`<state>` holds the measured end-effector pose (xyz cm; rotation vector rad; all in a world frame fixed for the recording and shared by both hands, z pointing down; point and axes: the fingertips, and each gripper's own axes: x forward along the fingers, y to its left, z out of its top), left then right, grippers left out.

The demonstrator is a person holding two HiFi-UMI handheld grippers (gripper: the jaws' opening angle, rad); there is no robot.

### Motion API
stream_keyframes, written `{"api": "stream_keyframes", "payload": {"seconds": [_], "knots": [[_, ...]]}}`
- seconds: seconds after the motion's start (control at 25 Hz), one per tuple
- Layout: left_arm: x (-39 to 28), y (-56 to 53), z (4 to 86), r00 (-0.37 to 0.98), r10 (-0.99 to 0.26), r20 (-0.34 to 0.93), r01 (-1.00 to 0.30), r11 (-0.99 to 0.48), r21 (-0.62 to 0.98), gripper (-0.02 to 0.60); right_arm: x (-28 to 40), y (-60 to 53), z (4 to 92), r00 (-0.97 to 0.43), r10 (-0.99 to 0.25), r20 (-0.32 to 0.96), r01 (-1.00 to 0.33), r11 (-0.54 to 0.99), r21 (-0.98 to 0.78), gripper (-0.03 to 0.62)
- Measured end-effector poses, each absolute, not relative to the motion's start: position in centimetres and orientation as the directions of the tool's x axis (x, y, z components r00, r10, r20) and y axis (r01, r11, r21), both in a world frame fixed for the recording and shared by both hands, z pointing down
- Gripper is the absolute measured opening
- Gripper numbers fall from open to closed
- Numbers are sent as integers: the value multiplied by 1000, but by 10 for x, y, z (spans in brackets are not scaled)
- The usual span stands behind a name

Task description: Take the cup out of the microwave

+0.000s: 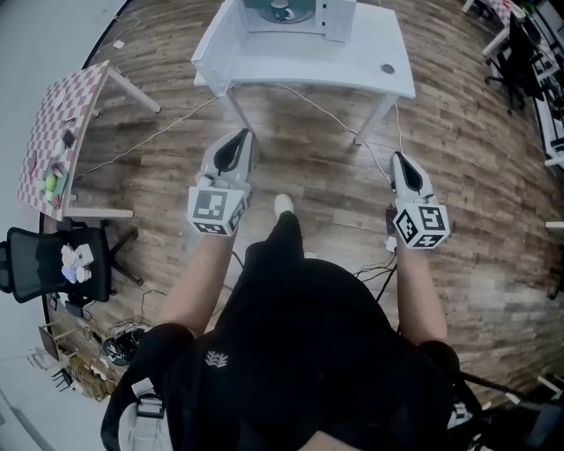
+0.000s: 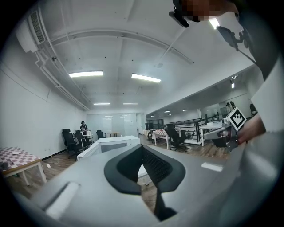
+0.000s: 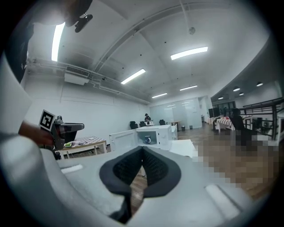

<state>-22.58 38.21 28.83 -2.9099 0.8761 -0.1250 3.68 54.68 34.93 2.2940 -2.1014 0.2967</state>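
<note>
The white microwave stands on a white table ahead of me, with its door swung open. In the right gripper view a dark cup sits inside the microwave; in the head view the cup shows at the top edge. My left gripper and right gripper hover over the wooden floor, well short of the table and pointing toward it. The jaws of both are shut with nothing between them. The left gripper and right gripper each show pads meeting at the tips.
A checkered table with small objects stands at the left, with a black chair near it. Cables run across the floor under the white table. Office chairs and desks stand at the far right. My foot is between the grippers.
</note>
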Motion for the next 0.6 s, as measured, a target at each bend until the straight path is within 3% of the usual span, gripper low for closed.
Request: {"api": "stream_keyframes", "payload": {"seconds": [0.6], "knots": [[-184,221,259,858,-514,-10,-511,-851,-124,0,55,377,319,79,-986,144,-992,-92,-84,0]]}}
